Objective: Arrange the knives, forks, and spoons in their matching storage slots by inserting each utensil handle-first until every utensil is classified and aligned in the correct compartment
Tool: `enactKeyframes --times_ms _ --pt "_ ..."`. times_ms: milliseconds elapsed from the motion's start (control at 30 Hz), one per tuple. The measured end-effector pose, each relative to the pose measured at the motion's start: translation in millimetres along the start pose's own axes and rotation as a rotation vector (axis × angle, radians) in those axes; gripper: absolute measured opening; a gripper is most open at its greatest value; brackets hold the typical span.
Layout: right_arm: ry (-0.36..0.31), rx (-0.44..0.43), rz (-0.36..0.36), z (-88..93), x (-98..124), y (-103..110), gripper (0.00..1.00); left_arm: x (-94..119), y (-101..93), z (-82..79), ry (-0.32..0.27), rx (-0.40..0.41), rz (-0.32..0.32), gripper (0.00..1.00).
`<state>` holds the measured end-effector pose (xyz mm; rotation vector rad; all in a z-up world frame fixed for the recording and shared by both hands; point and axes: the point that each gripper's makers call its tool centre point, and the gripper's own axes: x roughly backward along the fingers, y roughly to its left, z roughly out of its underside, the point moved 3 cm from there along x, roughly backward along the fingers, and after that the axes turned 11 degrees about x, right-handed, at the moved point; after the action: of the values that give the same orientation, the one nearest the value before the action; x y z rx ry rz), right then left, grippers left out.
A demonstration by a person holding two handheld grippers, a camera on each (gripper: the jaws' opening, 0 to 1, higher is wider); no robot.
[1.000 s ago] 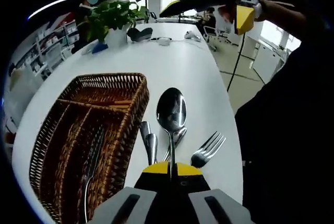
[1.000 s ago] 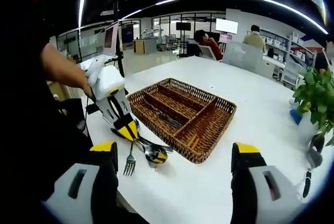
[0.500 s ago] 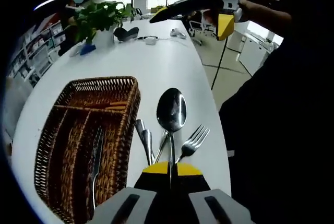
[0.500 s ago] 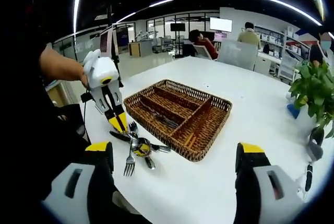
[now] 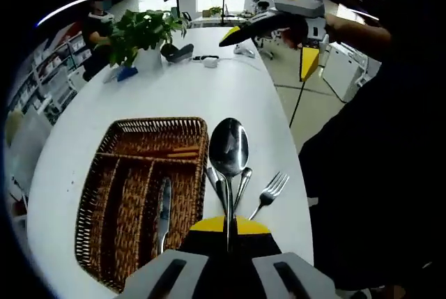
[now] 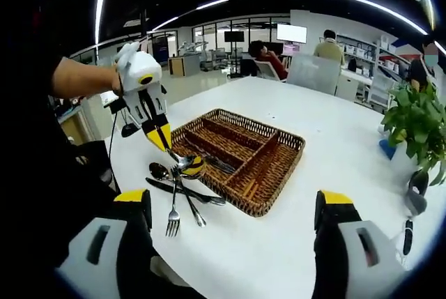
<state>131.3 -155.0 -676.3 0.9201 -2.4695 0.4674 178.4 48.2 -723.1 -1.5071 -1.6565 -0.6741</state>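
We see the left gripper point(image 6: 169, 147) clamped on a spoon point(image 5: 229, 147), lifted beside the wicker basket point(image 6: 279, 143) above the loose fork point(image 6: 172, 210) and other cutlery, while the right gripper point(image 6: 233, 205) hangs wide open near the basket.

Spoon point(image 5: 229, 147) handle is hidden between the closed jaws of the left gripper point(image 5: 229, 226). Wicker tray point(image 5: 115, 243) near corner is covered by that gripper's body.

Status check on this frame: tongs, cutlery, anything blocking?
Left tongs shut on spoon, lifted beside wicker tray. Right tongs open. Fork on table; nothing blocking.
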Motion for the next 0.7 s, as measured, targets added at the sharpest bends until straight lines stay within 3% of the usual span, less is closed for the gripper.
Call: enactKeyframes --times_ms 500,700 --pt "0.005 -0.029 0.007 -12.2 0 -7 0.99 58 22.3 -35.2 -0.007 -0.045 -0.102 0.0" --pt "-0.018 -0.039 0.019 -21.7 1 -11 0.99 61 24.7 -39.7 -0.001 -0.08 -0.12 0.0"
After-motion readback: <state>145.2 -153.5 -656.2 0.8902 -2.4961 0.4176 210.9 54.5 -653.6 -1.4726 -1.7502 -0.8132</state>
